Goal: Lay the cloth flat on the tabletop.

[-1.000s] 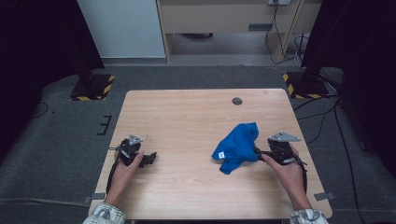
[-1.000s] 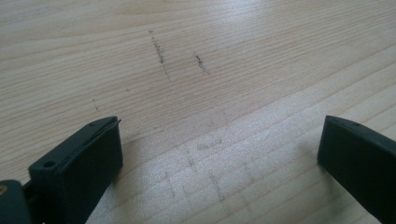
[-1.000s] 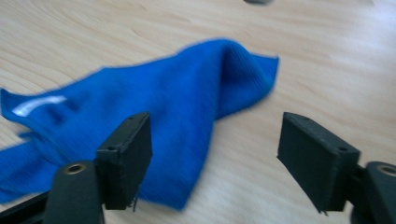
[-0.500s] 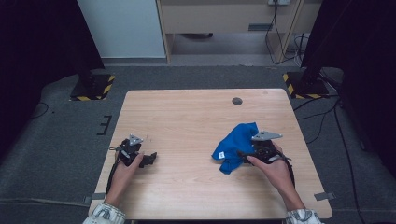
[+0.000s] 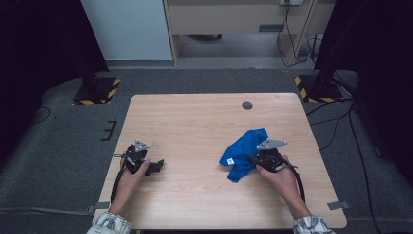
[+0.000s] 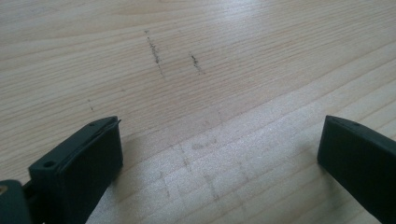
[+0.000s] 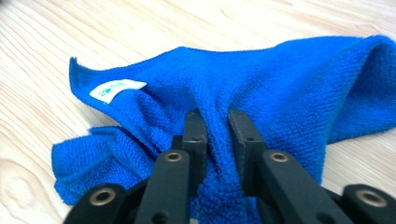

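Nothing here can actually be read. The blue cloth (image 7: pixel 261 88) carries a small white sewn-in tag (image 7: pixel 116 89) near one edge, with a faint greenish mark printed on it, too blurred to make out as letters or a brand. The same tag shows as a tiny white speck in the high view. The worktop (image 5: pixel 195 126) bears only scuff marks.

Both grippers were black. Left gripper (image 5: pixel 157 166): grey three-cornered plate on top, black cable looping back along the forearm; jaws were flat, ribbed black blocks, one with a small round hole. Right gripper (image 7: pixel 214 122): the same grey plate and black cable, narrow black jaws on arms set with brass-coloured rivets. Sleeves (image 5: pixel 108 225) were light, finely patterned.
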